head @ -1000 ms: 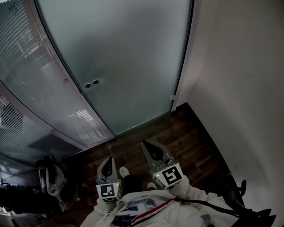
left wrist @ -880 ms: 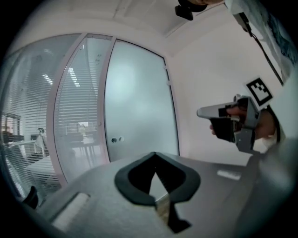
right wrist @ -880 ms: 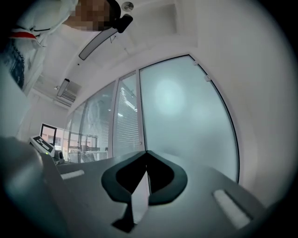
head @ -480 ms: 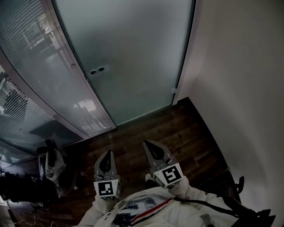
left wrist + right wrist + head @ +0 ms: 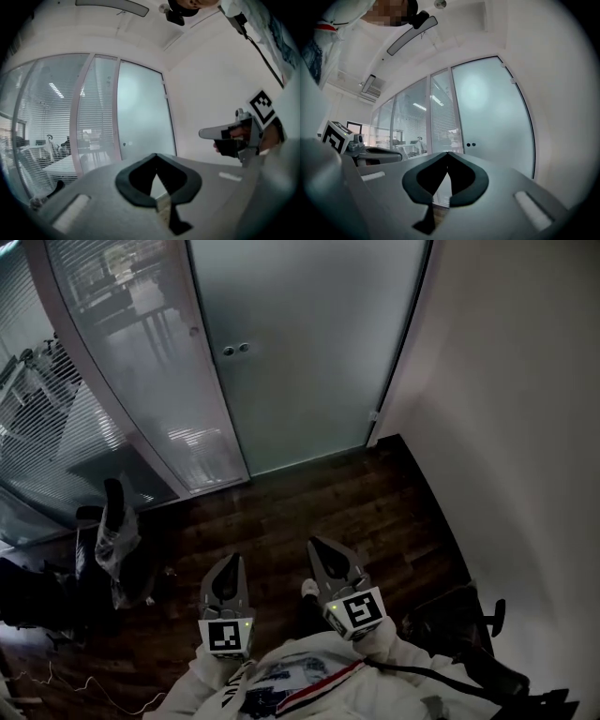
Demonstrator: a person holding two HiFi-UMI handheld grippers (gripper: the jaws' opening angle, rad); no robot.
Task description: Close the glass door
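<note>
Left gripper (image 5: 226, 579) and right gripper (image 5: 328, 563) level, side by side, fingers together, empty.

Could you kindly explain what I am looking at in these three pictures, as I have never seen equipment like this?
There is no robot here: a person holds a two-jaw gripper in each hand. The head view looks down from a camera on the person's head. It shows the left gripper and right gripper above a dark wooden floor, facing a frosted glass door beside a white wall. The other two pictures come from cameras riding on each gripper, looking along its jaws. Both grippers' jaws are together and hold nothing.
</note>
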